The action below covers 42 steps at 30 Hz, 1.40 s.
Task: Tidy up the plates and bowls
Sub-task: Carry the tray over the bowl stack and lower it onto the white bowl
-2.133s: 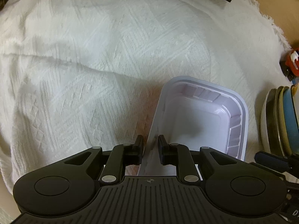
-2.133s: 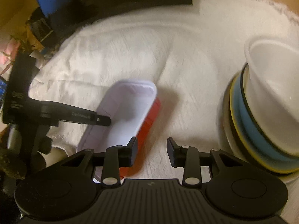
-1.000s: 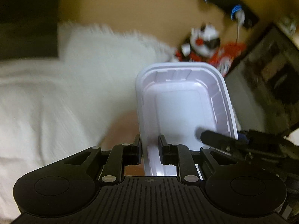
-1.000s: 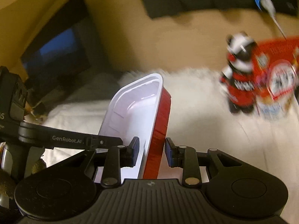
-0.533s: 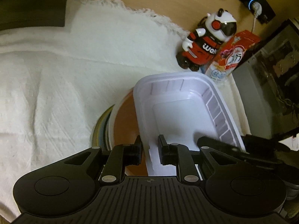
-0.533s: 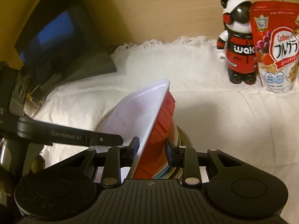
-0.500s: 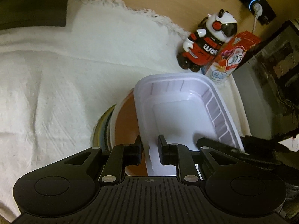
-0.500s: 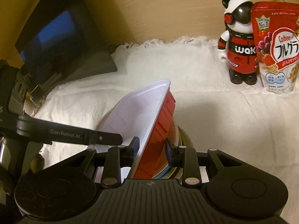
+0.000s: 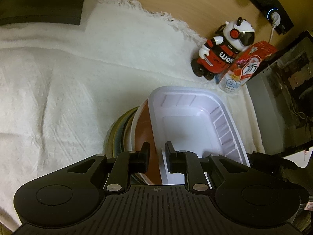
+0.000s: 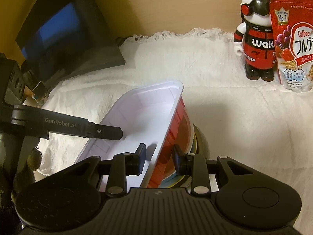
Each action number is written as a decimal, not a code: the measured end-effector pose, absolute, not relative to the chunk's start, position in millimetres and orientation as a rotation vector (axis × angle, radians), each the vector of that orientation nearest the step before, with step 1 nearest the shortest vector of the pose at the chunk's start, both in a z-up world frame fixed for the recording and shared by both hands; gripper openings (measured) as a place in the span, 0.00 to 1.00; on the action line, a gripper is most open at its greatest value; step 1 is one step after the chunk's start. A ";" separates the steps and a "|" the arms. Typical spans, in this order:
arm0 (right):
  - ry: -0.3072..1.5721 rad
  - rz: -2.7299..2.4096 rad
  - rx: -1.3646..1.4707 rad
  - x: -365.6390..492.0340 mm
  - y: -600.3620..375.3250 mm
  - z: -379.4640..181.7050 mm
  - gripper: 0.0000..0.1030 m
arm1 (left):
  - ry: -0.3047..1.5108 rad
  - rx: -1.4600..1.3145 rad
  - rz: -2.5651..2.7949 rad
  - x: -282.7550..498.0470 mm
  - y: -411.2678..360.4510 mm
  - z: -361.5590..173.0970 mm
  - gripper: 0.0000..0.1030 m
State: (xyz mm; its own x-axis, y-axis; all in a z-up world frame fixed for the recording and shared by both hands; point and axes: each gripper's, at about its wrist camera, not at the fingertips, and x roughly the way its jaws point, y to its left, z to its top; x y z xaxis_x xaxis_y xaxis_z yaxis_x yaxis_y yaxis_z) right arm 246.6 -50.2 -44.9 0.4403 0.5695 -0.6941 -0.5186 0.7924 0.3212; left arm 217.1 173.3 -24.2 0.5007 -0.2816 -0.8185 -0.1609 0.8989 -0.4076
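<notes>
Left tongs [image 9: 157,157] nearly closed, pinching a thin wall, pointing toward 12 o'clock, angled down. Right tongs [image 10: 158,160] likewise clamped; left tongs' finger enters from 9 o'clock.

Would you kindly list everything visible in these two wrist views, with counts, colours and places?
Rectangular tray: one, white inside, red outside, tilted over the stack, gripped on both long walls.
Stack of plates and bowls: one stack, yellow, blue and white rims, under the tray.
Cloth: one, white, covering the table.
Figurine: one, red, black and white, at the cloth's far edge.
Cereal bag: one, red, beside the figurine.
Screen: one, dark, far left.
Left gripper: black, shut on the tray wall.
Right gripper: black, shut on the opposite wall.
</notes>
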 end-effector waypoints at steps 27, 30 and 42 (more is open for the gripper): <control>0.882 0.660 0.007 248.1 -49.2 -41.7 0.28 | 1.037 -0.473 -0.065 215.5 185.2 -14.6 0.19; 0.881 0.662 0.002 250.5 -46.5 -42.0 0.28 | 1.038 -0.465 -0.077 217.2 182.3 -17.0 0.19; 0.742 0.673 -0.035 247.2 -39.6 -15.8 0.29 | 0.949 -0.412 -0.093 216.3 171.9 4.9 0.17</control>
